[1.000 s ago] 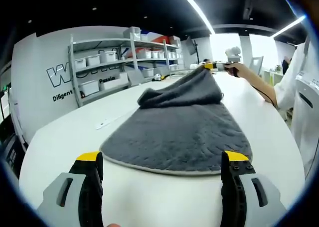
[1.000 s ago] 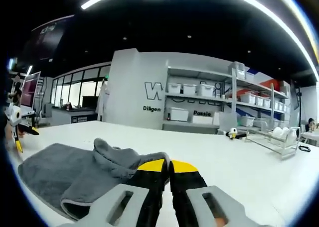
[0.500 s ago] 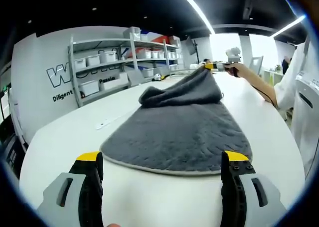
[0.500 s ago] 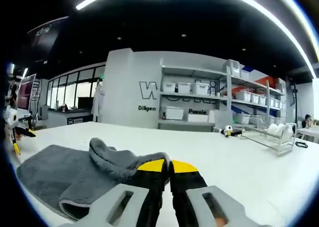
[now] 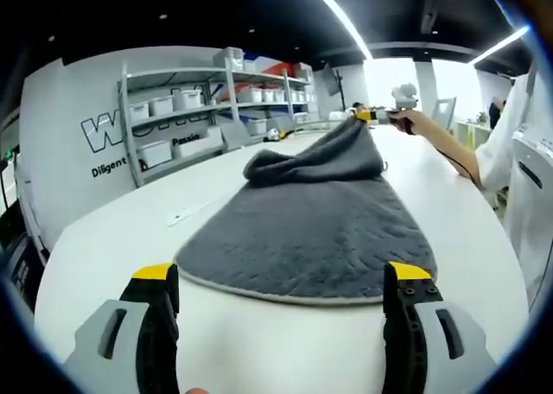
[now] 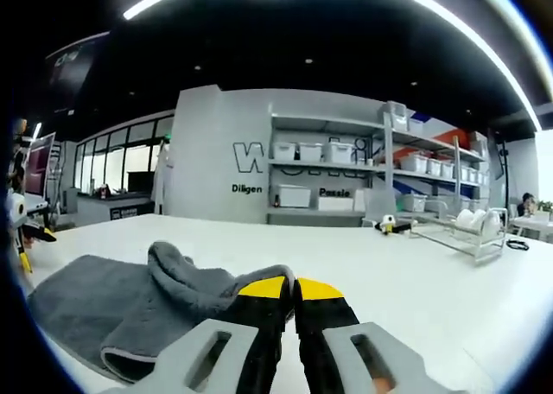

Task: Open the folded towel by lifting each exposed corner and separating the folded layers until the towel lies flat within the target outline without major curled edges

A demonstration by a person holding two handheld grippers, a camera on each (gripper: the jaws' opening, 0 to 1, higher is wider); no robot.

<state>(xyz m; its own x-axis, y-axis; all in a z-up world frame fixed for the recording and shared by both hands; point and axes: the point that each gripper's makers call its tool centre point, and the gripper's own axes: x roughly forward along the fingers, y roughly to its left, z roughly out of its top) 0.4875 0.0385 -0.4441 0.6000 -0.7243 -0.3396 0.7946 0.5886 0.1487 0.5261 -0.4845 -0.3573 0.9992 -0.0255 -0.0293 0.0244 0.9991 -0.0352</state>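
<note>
Left claw (image 5: 281, 282): jaws wide apart, nothing between them, yellow tips low over the white surface (image 5: 104, 238) just short of the near hem.

Dark grey terry towel with a pale edge trim (image 5: 302, 230): lies spread on the surface, its near edge between the two left jaws. Far end is raised into a peak, with a loose fold slumped on the left side of that peak.

Right claw (image 5: 367, 113): seen in the left gripper view at the far end of the towel, at the top of the peak, held by a person's hand (image 5: 413, 119). A white sleeve (image 5: 510, 143) shows at the right edge.

Right gripper view: right claw (image 6: 292, 289) has its yellow-tipped jaws pressed together on the towel (image 6: 130, 303), pinching a corner of it. Cloth drapes down and away to the left from the pinch, a rolled fold just behind the tips, the rest lying flat on the surface (image 6: 415, 282).

Left claw also shows small at the left edge of that view (image 6: 19, 238), near the towel's far end.

Background: grey wall with dark lettering (image 6: 259, 174), metal shelving holding white storage bins (image 5: 186, 109), a wire rack on the surface at right (image 6: 462, 234). Can't make out a target outline on the surface.
</note>
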